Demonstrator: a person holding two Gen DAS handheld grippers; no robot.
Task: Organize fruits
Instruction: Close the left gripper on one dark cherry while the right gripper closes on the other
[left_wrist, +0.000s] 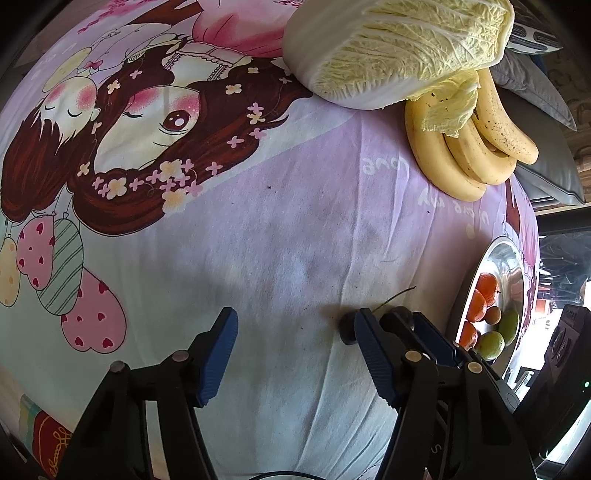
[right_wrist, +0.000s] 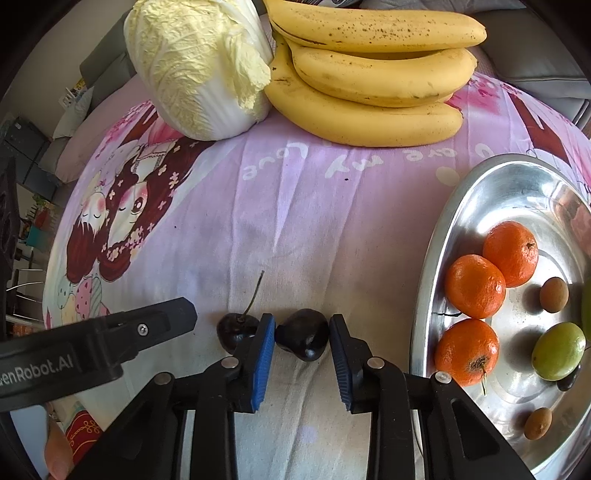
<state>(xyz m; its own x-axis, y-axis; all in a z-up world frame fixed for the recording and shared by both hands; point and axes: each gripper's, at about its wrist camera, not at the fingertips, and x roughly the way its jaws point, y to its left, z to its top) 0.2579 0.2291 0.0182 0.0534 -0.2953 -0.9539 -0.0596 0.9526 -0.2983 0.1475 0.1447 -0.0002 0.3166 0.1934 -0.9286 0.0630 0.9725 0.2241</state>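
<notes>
**Right tongs straddle a dark cherry beside the metal bowl**

The right tongs (right_wrist: 302, 354) stand spread, blue pads on either side of a stemless cherry (right_wrist: 303, 338) without clearly pinching it. The cherry lies on the cartoon-print cloth (right_wrist: 295, 221), just left of the metal bowl (right_wrist: 428, 295). A stemmed cherry (right_wrist: 236, 330) sits farther from the bowl, touching the left pad's outer side. The left tongs (left_wrist: 295, 347) are spread and empty. The bowl holds three tangerines (right_wrist: 474, 286). Bananas (right_wrist: 369, 74) and cabbage (right_wrist: 199, 66) lie beyond the bowl.

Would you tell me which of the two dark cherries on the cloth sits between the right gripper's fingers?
The stemless cherry, between the open right gripper's blue pads. The other cherry, with a long stem, lies outside the left finger.
</notes>
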